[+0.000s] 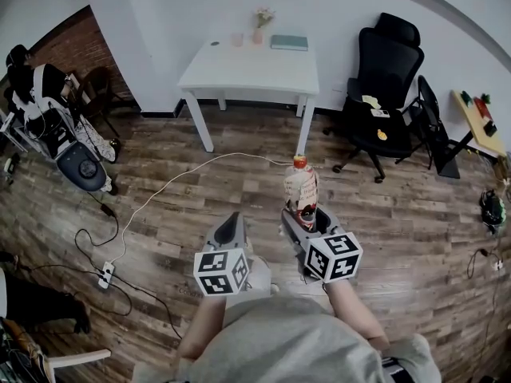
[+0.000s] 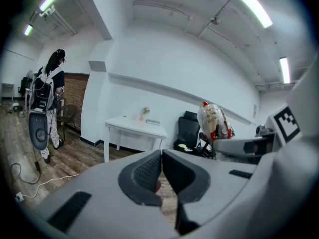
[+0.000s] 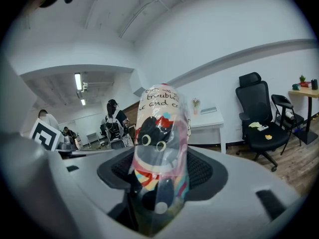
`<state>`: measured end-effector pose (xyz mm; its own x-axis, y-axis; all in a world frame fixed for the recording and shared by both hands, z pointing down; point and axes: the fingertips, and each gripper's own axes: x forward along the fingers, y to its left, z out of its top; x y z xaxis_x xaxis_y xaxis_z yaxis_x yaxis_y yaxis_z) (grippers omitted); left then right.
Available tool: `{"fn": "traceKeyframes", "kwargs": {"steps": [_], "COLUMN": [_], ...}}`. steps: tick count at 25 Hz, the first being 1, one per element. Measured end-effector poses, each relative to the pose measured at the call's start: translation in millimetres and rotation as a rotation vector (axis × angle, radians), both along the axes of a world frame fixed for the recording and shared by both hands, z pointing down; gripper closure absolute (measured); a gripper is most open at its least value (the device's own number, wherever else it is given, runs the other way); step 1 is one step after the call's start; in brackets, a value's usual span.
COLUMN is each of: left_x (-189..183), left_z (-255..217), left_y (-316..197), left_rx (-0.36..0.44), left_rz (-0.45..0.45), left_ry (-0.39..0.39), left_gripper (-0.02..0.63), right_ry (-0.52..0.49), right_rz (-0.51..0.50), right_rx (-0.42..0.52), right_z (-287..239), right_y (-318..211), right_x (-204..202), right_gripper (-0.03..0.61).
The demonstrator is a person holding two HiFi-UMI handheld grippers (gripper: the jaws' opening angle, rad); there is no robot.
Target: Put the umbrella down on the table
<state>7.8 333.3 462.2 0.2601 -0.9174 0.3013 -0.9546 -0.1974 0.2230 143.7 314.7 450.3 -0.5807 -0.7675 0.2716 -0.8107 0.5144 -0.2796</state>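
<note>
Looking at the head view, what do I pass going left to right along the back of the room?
A person with a backpack → white table → black office chair → small wooden table at the right edge.
</note>
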Motion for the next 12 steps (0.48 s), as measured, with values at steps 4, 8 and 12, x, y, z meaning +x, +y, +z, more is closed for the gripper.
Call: {"fn": "traceKeyframes", "kwargs": {"steps": [4,8,12], "left_x": [-8,-5,-11], "left_z": [5,3,12], "left_y": [-1,-29,-50], "left_rx": [0.008,0.012,0.018], "left_rz": [0.001,0.009,0.017], "left_ry": [-0.001,-0.003,0.003], "left_gripper": [0.605,0.606,0.604], "right_ry": [-0.003,-0.001,0.006], "right_rz": [0.006,0.014,0.023], "right_rx": [0.014,0.01,0.012], "right_z": [3,3,12], "right_y": [-1,-27,-48], "right_x": [-6,-4,-9], "right_gripper": [0.305,0.305,0.305]}}
